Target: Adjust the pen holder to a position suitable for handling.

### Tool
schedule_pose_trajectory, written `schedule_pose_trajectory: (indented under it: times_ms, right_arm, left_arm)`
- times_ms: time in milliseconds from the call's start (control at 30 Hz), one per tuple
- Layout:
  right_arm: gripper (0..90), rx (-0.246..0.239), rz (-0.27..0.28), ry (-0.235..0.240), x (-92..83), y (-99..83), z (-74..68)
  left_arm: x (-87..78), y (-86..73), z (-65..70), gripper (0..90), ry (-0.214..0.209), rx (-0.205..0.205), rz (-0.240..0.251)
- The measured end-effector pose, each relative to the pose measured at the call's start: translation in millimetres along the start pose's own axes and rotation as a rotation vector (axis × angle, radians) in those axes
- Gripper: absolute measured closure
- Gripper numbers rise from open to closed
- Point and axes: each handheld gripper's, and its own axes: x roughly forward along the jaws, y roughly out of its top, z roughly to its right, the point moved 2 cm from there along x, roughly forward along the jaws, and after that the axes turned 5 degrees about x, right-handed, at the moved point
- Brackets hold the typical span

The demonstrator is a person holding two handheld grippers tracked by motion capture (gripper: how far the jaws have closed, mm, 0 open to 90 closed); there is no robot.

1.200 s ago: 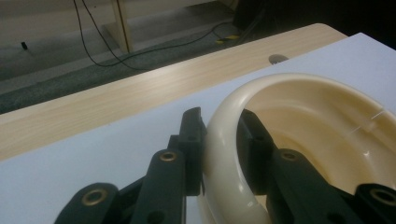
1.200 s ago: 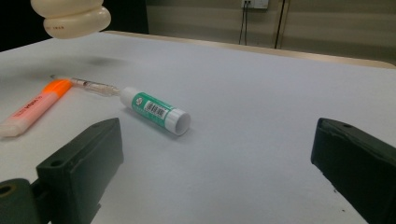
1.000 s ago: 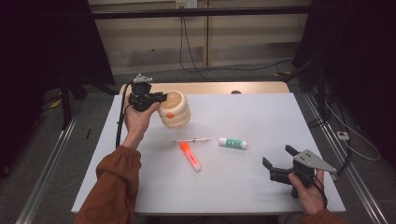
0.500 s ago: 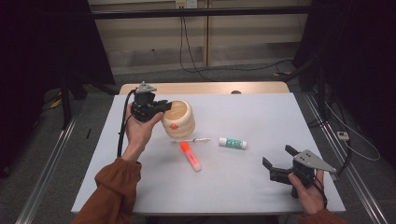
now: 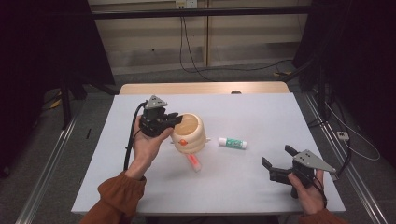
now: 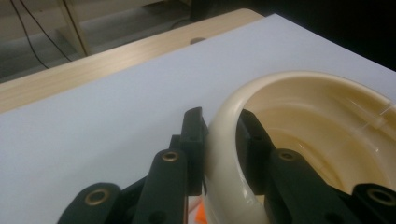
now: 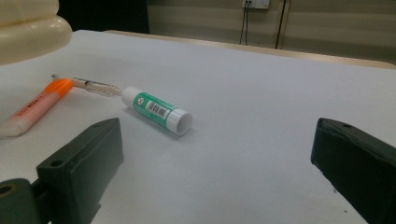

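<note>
Left gripper [image 5: 173,120] has the cream ribbed pot [image 5: 190,134] by its rim, one jaw outside the wall, one inside, pressed on it, so the pot sits right at its tips above the worktop [image 5: 261,116]. It looks like hard, glossy plastic: stiff and probably light, but slick, and gripped on one side it may swing. The rolled rim seems the sound place to grip. Just below the pot lies an orange highlighter [image 5: 193,161]; to its right a green glue stick [image 5: 232,143]. Right gripper [image 5: 278,164] rests low with jaws spread wide, empty, the glue stick ahead of it.
</note>
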Motion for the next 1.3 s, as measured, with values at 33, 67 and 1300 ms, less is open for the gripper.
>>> schedule_pose_trajectory:
  times_ms: [33,67,1300]
  right_arm:
    - [2.1,-0.001,0.000,-0.001,0.0,0.0,-0.1]
    - [2.1,0.000,0.000,-0.001,0.2,0.1,0.0]
    - [2.1,-0.004,0.002,0.006,-0.1,0.2,-0.6]
  left_arm:
    - [1.5,-1.4,3.9,75.6,-0.005,0.002,-0.004]
    - [2.8,-2.2,6.3,75.6,-0.013,0.001,-0.008]
    - [59.7,-23.3,84.6,75.3,-0.100,0.055,-0.097]
